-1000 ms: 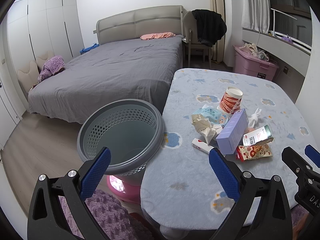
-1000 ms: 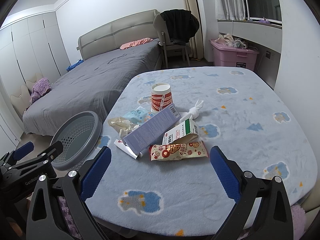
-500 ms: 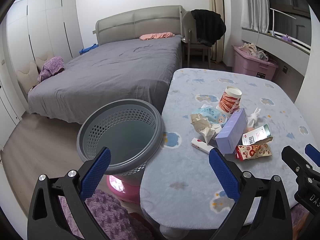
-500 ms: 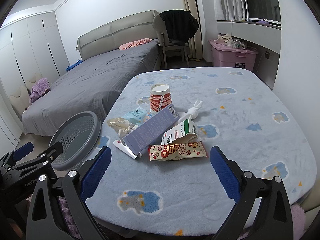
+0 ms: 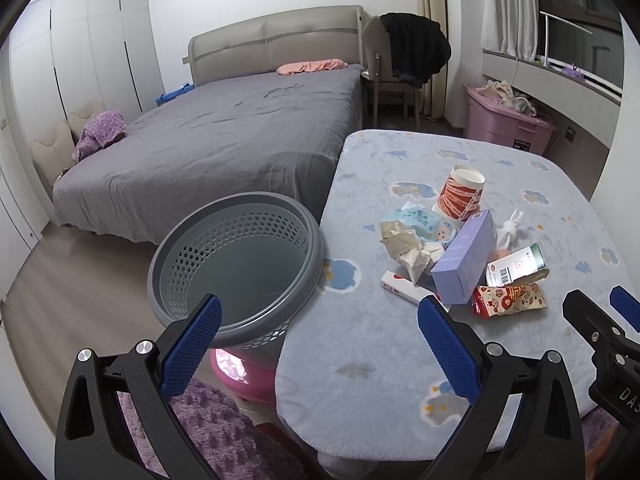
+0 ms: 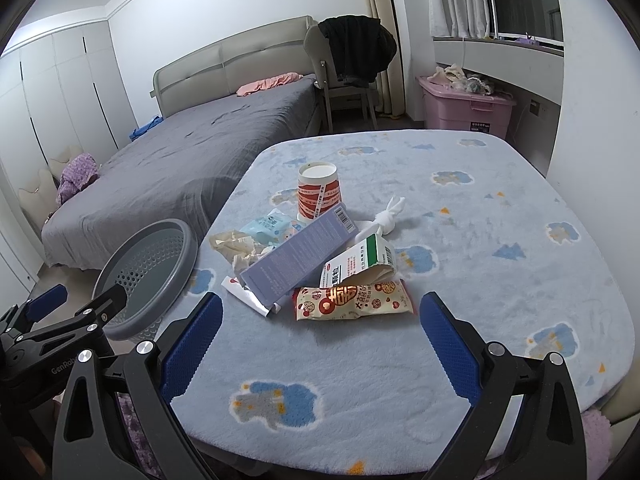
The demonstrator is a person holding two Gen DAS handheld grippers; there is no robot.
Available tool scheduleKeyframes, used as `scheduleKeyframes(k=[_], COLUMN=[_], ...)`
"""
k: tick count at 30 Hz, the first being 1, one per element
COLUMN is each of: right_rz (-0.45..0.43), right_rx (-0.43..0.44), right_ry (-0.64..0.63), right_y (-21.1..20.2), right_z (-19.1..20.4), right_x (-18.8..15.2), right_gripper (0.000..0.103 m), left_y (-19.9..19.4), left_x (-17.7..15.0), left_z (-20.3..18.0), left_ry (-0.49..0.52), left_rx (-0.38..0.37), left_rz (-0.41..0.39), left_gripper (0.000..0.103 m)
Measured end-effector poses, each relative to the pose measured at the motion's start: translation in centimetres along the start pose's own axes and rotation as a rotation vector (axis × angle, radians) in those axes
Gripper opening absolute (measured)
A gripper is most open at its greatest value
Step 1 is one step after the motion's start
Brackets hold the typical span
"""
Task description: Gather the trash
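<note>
My right gripper [image 6: 320,334] gapes empty, snack packet [image 6: 354,297] dead ahead, lying crosswise; left gripper [image 5: 318,334], also wide and empty, sits nearer the basket [image 5: 240,260].

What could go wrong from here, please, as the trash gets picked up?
1. The purple box leans across the tissue and tube; lifting one may scatter others.
2. The snack bag lies flat, so the right tongs could slip.
3. The bin sits off the table edge; drops may miss.
</note>
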State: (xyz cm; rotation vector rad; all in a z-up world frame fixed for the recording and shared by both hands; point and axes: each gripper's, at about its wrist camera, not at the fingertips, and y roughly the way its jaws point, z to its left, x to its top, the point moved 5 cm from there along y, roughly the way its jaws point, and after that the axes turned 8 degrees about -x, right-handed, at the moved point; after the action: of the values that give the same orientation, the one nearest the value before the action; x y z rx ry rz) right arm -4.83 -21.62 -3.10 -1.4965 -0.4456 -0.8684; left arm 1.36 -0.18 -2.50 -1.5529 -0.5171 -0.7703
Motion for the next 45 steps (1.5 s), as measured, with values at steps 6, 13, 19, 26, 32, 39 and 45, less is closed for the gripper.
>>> scheduleKeyframes(k=[6,13,19,26,32,39,45], right_rz=[0.029,0.086,0.143,0.187,0.222,0.231,0.222], right_rx=[-0.012,-0.032,-0.009,0.005,0.033,0.028,0.001], right_ry=[0.011,0.028,0.033,-0.021,0.007,-0.014,-0.025], right_y=[2.0,5.1,7.8,10.0,11.1,12.3,13.1], right_z=[-1.5,-3.8,-4.5,-3.6,-3.3,-1.6,-1.0], right_x=[-0.3,-1.2,-2.0,-2.8,-3.0,-2.6,-2.2], right_gripper=[0.094,0.094,0.094,0.094,0.094,0.094,0.094], left_y=[1.8,4.4,6.5,8.3,9.1,9.9,10.1], left_x=[-0.3,-0.7,-1.2,-1.6,-1.9,-2.1,-2.0], left_z=[-0.2,-0.4,-1.4,-1.7,-1.5,-1.4,-1.0], left_ry=[0.004,-0.001,0.014,0.012,0.002,-0.002,-0.014], left_rx=[0.006,-0.003,-0.026,-0.033,-0.035,-0.035,-0.045], left_rz=[0.036,0.086,0.127,0.159,0.176,0.191,0.19], left_gripper=[0.097,0.097,0.097,0.097,0.097,0.097,0.097])
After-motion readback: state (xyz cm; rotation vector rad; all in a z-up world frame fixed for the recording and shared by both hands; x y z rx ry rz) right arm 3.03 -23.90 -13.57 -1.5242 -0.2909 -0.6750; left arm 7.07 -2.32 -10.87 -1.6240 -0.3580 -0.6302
